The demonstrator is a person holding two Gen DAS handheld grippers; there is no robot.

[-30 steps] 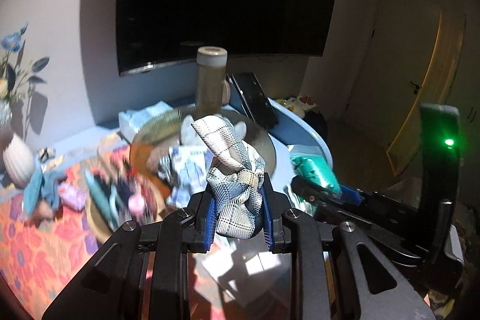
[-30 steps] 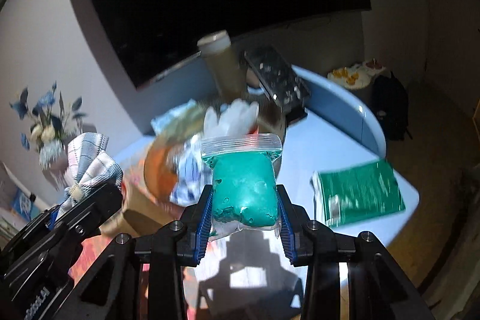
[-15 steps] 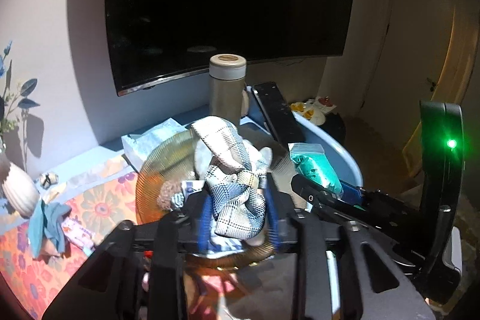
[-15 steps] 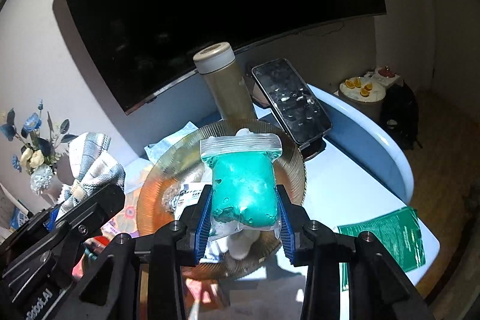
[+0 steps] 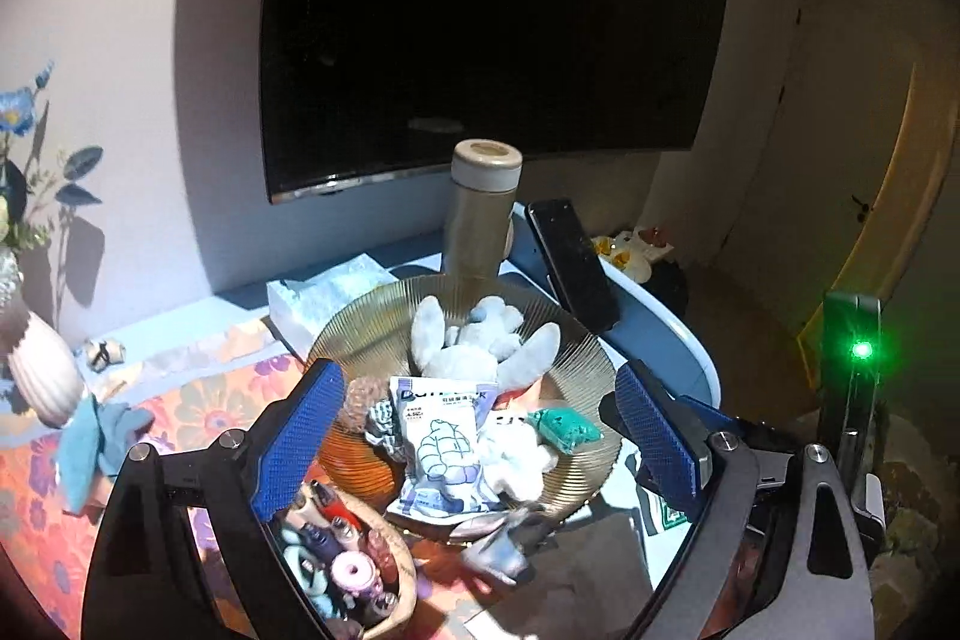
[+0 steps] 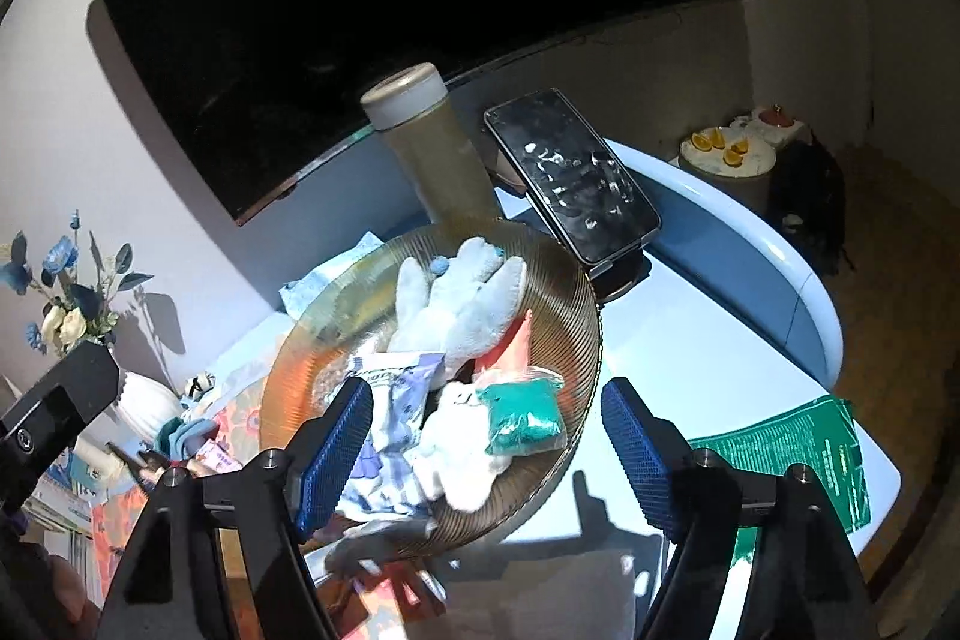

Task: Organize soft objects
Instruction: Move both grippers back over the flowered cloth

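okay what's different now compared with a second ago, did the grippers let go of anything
Yes. Both let go, and their jaws are opening with nothing between them. The right hand-held gripper dropped the teal bag into the ribbed glass dish. The left hand-held gripper released the plaid cloth bundle, blurred at the dish's near rim. Tumbler and phone stayed put.

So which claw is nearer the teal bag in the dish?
Right. The right claw, jaws opening and empty, hangs directly over the teal bag. The left claw, also opening, sits further left over the white packet.
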